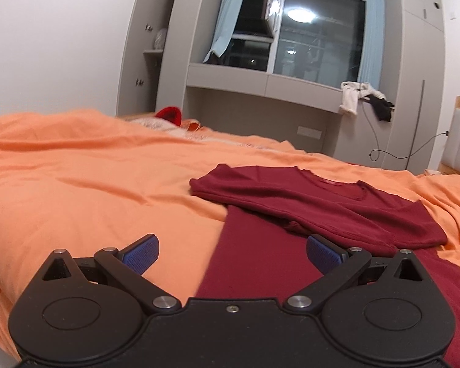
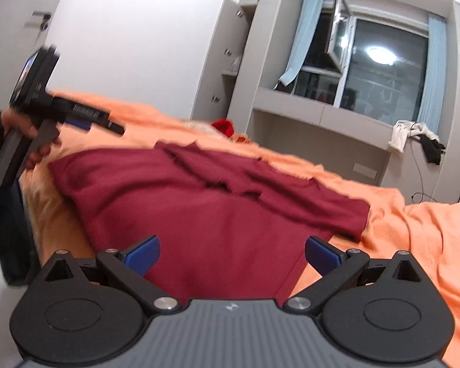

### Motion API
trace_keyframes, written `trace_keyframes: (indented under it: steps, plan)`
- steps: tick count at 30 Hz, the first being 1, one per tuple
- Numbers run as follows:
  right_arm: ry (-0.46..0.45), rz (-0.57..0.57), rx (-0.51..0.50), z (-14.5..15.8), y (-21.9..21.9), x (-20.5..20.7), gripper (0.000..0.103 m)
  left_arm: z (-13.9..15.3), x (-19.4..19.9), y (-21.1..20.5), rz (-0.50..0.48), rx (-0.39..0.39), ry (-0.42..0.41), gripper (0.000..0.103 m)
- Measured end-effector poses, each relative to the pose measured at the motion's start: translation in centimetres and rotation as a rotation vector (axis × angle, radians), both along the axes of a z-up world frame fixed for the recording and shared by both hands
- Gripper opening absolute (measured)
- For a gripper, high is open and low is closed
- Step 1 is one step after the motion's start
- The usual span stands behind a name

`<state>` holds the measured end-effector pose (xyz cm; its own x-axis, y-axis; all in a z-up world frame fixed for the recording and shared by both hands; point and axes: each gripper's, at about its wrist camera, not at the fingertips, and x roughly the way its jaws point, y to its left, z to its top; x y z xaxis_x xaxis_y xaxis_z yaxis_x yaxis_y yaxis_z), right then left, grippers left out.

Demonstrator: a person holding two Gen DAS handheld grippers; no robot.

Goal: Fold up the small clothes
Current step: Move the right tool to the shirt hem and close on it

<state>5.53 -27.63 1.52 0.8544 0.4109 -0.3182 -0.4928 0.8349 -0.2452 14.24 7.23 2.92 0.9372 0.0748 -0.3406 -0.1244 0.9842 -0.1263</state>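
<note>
I hold my left claw (image 1: 233, 254) and right claw (image 2: 232, 254) tilted slightly down over the red shirt (image 2: 199, 202) at the bed's (image 1: 76, 184) near edge, both wide open, empty.

a dark red knit top (image 1: 291, 211) lies flat on the orange bedsheet (image 1: 92, 178), near the bed's edge. its upper part is folded down over the body, neckline with label facing up, one short sleeve spread sideways.
</note>
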Motion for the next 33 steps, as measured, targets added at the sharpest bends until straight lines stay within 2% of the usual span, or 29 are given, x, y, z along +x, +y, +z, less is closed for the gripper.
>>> trace_keyframes:
  steps: [3, 7, 12, 17, 22, 26, 33]
  plan:
    - [0.01, 0.026, -0.112, -1.5, 1.1, -1.3, 0.103, -0.3, -1.4, -0.5, -0.007, 0.016, -0.005, 0.102]
    - [-0.026, 0.076, -0.338, -3.7, 3.4, -2.5, 0.103, -0.8, -2.7, -0.9, -0.012, 0.013, 0.006, 0.102]
    - [-0.065, 0.052, -0.522, -6.0, 5.2, -2.3, 0.103, -1.1, -3.6, -1.4, -0.023, 0.026, 0.01, 0.102]
    - [-0.145, 0.012, -0.692, -8.3, 6.3, -1.8, 0.103, -1.3, -3.5, -1.7, -0.025, 0.053, 0.017, 0.102]
    - [-0.278, 0.052, -0.856, -10.6, 7.4, -2.2, 0.103, -1.3, -3.4, -1.9, -0.029, 0.053, 0.019, 0.102]
    - [-0.342, 0.072, -0.932, -11.6, 7.6, -2.1, 0.103, -1.3, -3.3, -2.1, -0.038, 0.059, 0.017, 0.102]
    - [-0.391, 0.057, -0.998, -12.3, 7.2, -1.9, 0.102, -1.3, -3.2, -2.1, -0.028, 0.054, 0.013, 0.102]
